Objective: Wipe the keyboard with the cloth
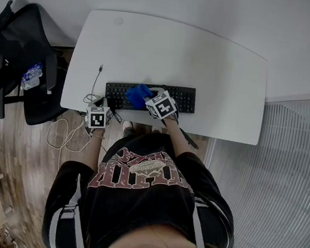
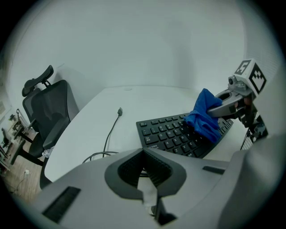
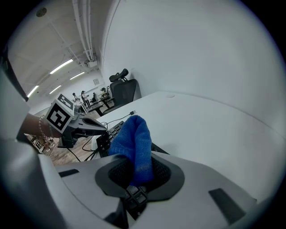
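Observation:
A black keyboard [image 1: 186, 99] [image 2: 170, 134] lies along the front edge of the white table [image 1: 207, 60]. A blue cloth [image 1: 138, 94] [image 2: 204, 116] [image 3: 134, 143] rests on its left-middle keys, bunched upward. My right gripper [image 1: 148, 99] [image 3: 136, 174] is shut on the cloth's lower end, just above the keys. At the keyboard's left end, by the table's front corner, my left gripper [image 1: 102, 107] [image 2: 144, 156] has its jaws together with nothing visible between them. The right gripper view also shows the left gripper [image 3: 96, 127] beside the keyboard.
A loose cable with a plug [image 1: 98, 77] [image 2: 114, 125] runs across the table left of the keyboard and loops off the front edge [image 1: 67, 132]. A black office chair [image 1: 22, 59] [image 2: 44, 112] stands off the table's left side. A wall backs the table.

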Available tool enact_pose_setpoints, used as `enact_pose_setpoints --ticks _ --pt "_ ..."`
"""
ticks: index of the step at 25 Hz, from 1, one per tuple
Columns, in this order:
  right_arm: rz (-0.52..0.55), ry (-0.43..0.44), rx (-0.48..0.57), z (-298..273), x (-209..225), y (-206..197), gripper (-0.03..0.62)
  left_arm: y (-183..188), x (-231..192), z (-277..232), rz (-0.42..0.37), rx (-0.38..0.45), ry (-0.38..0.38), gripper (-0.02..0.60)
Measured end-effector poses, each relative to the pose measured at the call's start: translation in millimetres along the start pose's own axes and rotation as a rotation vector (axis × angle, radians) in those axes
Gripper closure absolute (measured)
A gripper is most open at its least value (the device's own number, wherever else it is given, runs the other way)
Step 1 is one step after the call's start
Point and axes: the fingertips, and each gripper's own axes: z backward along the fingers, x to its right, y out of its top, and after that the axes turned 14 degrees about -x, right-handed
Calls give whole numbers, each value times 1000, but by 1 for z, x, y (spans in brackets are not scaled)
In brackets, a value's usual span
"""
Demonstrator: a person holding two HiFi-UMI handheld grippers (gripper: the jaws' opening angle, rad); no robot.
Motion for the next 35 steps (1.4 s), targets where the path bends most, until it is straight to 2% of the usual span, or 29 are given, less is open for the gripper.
enact_pose_setpoints --ticks 20,27,35 --pt "-93 -22 -33 32 48 -43 530 -2 0 1 7 -8 18 546" --pt "-59 -35 -57 42 61 -56 530 -1 0 1 8 -8 20 546" --pt "-138 -108 -47 68 86 -88 530 -2 0 1 6 -7 15 546"
